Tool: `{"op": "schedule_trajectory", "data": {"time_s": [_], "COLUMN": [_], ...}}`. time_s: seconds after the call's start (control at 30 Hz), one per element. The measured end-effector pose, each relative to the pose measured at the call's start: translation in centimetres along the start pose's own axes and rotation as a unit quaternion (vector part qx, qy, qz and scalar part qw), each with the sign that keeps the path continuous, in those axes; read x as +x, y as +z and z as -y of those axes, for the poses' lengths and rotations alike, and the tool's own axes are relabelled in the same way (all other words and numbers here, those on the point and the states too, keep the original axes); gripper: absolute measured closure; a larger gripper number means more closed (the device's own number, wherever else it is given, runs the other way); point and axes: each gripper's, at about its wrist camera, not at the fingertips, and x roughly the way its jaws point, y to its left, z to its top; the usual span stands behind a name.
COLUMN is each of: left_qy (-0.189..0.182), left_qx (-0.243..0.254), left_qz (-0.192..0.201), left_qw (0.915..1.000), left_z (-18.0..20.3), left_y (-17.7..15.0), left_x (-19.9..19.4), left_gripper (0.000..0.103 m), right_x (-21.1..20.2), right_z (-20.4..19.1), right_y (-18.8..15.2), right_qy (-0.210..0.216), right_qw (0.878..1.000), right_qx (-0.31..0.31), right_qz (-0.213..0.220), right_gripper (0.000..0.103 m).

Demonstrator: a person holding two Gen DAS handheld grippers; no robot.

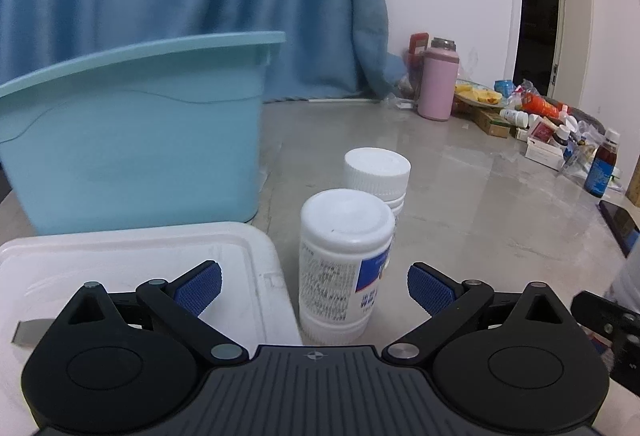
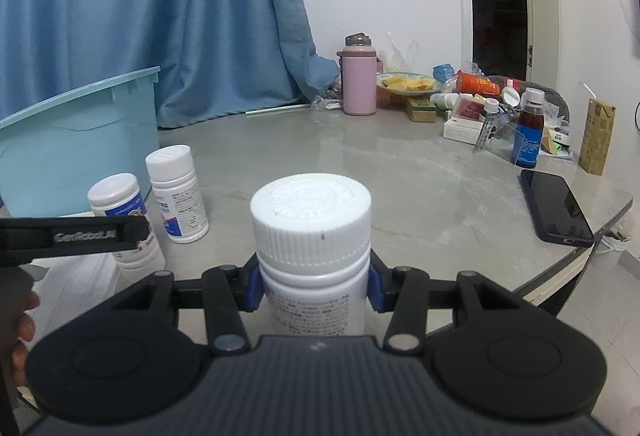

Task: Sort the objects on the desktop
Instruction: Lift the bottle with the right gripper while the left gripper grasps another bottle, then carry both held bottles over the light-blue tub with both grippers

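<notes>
My left gripper (image 1: pixel 314 286) is open, its blue pads on either side of a white pill bottle (image 1: pixel 344 260) standing on the grey table, not touching it. A second white bottle (image 1: pixel 378 175) stands right behind it. My right gripper (image 2: pixel 314 286) is shut on a third white pill bottle (image 2: pixel 312 244), held upright with the pads on its body below the ribbed cap. In the right wrist view the two standing bottles, the near one (image 2: pixel 120 211) and the far one (image 2: pixel 176 191), are at the left, with the left gripper's finger (image 2: pixel 76 234) in front of the near one.
A light blue plastic bin (image 1: pixel 132 139) stands at the left, with a white lid (image 1: pixel 132 264) lying in front of it. A pink flask (image 2: pixel 359 79), a plate of food, medicine boxes and bottles crowd the far right. A black phone (image 2: pixel 554 205) lies near the table's right edge.
</notes>
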Motion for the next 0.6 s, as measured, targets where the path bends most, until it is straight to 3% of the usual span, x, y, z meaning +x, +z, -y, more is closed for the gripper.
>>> {"op": "schedule_trajectory", "data": {"time_s": [0.07, 0.13, 0.3, 0.6], "left_qy": [-0.001, -0.006, -0.006, -0.012], "left_qx": [0.005, 0.017, 0.026, 0.02], "left_qz": [0.002, 0.009, 0.007, 0.024], "left_qw": [1.0, 0.9998, 0.9996, 0.9995], "left_z": [0.2, 0.5, 1.0, 0.8], "left_y": [0.2, 0.4, 1.1, 1.5], "left_x": [0.7, 1.1, 2.0, -0.5], "left_gripper": [0.009, 0.052, 0.055, 0.055], "right_x": [0.1, 0.1, 0.2, -0.4], "right_z": [-0.1, -0.1, -0.6, -1.2], "right_y": [0.1, 0.2, 0.4, 0.7], "right_qy": [0.001, 0.002, 0.001, 0.012], "right_qw": [1.0, 1.0, 1.0, 1.0], "right_qx": [0.0, 0.0, -0.009, -0.014], "right_qz": [0.0, 0.0, 0.002, 0.005], "right_gripper": [0.054, 0.054, 0.054, 0.054]}}
